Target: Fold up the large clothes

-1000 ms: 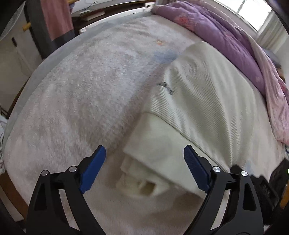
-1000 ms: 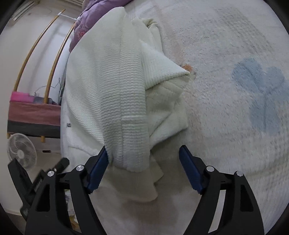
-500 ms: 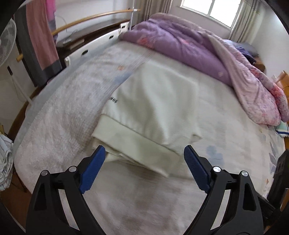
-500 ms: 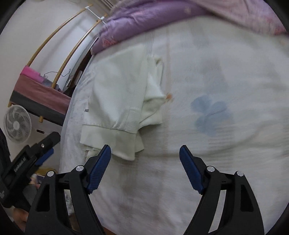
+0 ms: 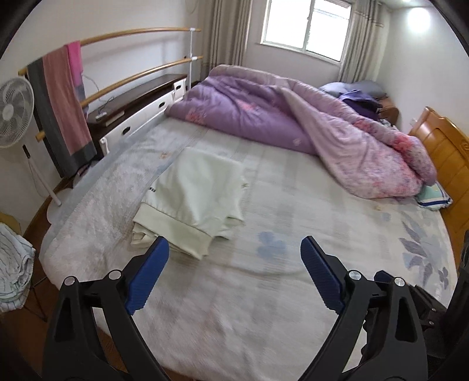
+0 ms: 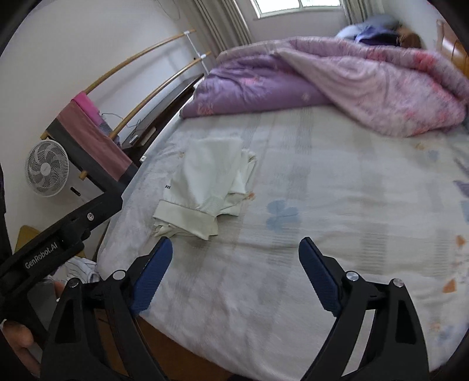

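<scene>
Bedroom: bed [image 5: 293, 211] with pale floral sheet, purple quilt [image 5: 293, 123] bunched along far side, window [image 5: 307, 26] behind, standing fan [image 5: 13, 112] and towel rail [image 5: 58, 114] at left. Folded cream garment [image 5: 193, 202] lies flat on bed's left side, long axis near-to-far, ribbed hem nearest. Small dark print on its left edge, unreadable. Left hand-held gripper [image 5: 234, 275] and right hand-held gripper [image 6: 236, 274] both spread wide, empty, above near edge. "GenRobot.AI" on the left unit's body.

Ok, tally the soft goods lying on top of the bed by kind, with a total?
Folded cream knit garment: 1
Bunched purple and pink floral quilt: 1
Grey-blue pillow at the far corner: 1
Small blue-edged folded cloth by the wooden headboard: 1
Total: 4
</scene>
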A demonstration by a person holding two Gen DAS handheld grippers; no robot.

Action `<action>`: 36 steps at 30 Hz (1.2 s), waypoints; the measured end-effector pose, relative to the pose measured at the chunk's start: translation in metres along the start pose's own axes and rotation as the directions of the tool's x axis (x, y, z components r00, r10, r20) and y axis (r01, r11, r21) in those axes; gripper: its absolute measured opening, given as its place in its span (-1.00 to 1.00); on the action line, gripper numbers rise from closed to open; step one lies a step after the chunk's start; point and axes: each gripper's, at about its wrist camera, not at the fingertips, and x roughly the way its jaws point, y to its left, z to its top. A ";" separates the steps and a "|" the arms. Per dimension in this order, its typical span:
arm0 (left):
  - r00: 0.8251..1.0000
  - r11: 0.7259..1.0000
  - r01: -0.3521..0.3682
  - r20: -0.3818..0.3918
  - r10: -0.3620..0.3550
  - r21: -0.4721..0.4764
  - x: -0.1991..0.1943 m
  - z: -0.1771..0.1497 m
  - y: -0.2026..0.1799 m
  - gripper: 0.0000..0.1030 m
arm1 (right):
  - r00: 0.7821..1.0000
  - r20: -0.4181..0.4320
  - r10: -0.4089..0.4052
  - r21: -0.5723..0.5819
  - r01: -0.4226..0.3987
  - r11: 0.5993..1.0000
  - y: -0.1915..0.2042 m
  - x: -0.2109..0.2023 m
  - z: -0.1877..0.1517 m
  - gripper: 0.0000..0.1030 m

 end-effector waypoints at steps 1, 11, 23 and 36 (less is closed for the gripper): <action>1.000 1.000 0.010 0.007 -0.010 0.005 -0.012 -0.001 -0.008 0.78 | 1.000 0.007 0.007 -0.001 -0.007 1.000 -0.001 -0.011 -0.001 0.64; 0.990 0.992 0.079 0.107 -0.089 0.095 -0.146 -0.007 -0.080 0.80 | 0.992 0.115 -0.057 -0.019 0.060 0.998 -0.004 -0.161 -0.011 0.71; 0.981 0.987 0.079 0.164 -0.102 0.142 -0.232 0.005 -0.105 0.80 | 0.966 0.222 -0.129 -0.049 0.143 0.988 0.019 -0.260 -0.013 0.85; 0.957 0.970 0.113 0.239 -0.164 0.215 -0.283 0.034 -0.093 0.83 | 0.923 0.317 -0.220 -0.017 0.237 0.971 0.055 -0.307 0.002 0.85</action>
